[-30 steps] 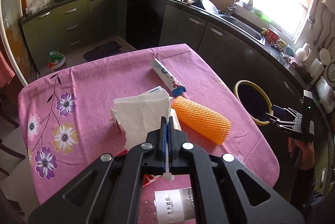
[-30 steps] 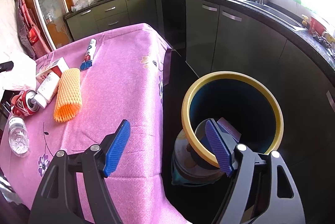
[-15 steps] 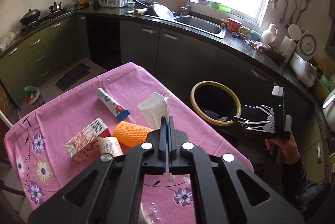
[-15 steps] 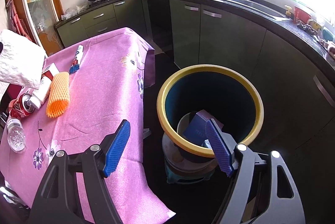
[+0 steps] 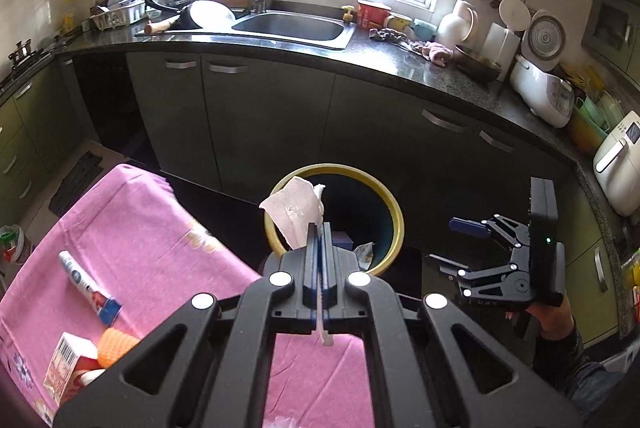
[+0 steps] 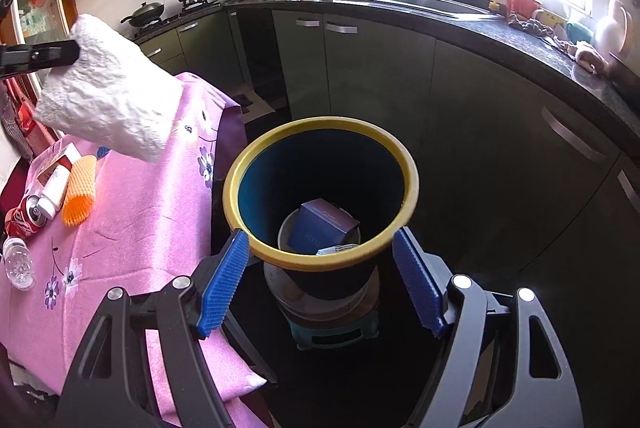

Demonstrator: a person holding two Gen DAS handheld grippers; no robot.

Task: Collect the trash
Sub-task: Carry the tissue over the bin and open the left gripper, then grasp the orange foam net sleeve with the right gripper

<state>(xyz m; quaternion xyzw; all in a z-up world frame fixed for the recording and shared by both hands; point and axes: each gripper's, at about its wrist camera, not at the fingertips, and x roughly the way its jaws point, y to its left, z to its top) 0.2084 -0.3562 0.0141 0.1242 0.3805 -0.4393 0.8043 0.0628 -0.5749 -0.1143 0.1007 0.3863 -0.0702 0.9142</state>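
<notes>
The left gripper (image 5: pixel 319 228) was fully closed on a white paper towel (image 6: pixel 108 99), pinching it at 1 edge so that most of the sheet stood free past the fingertips. In the right wrist view the towel hung in the air over the edge of the pink tablecloth (image 6: pixel 132 228), near the yellow-rimmed bin (image 6: pixel 320 125) but not yet above its mouth. In the left wrist view it covered part of the rim, so I could not tell the exact gap.

The right gripper (image 6: pixel 320 284) was wide apart and held nothing; its 2 blue pads (image 6: pixel 224 286) stood on either side of the bin in the view, without touching it.

The towel looked very light, soft and crumpled. I judged that it would bend and flutter when moved and would fall slowly, perhaps drifting aside when let go. An edge pinch was enough for it; no strong squeeze was needed.

Inside the bin lay a dark blue box (image 6: pixel 320 232). On the cloth there remained an orange foam net (image 6: pixel 80 195), a toothpaste tube (image 5: pixel 89 288), a small carton (image 5: pixel 66 368), a red can (image 6: pixel 24 218) and a clear bottle (image 6: pixel 18 264).
</notes>
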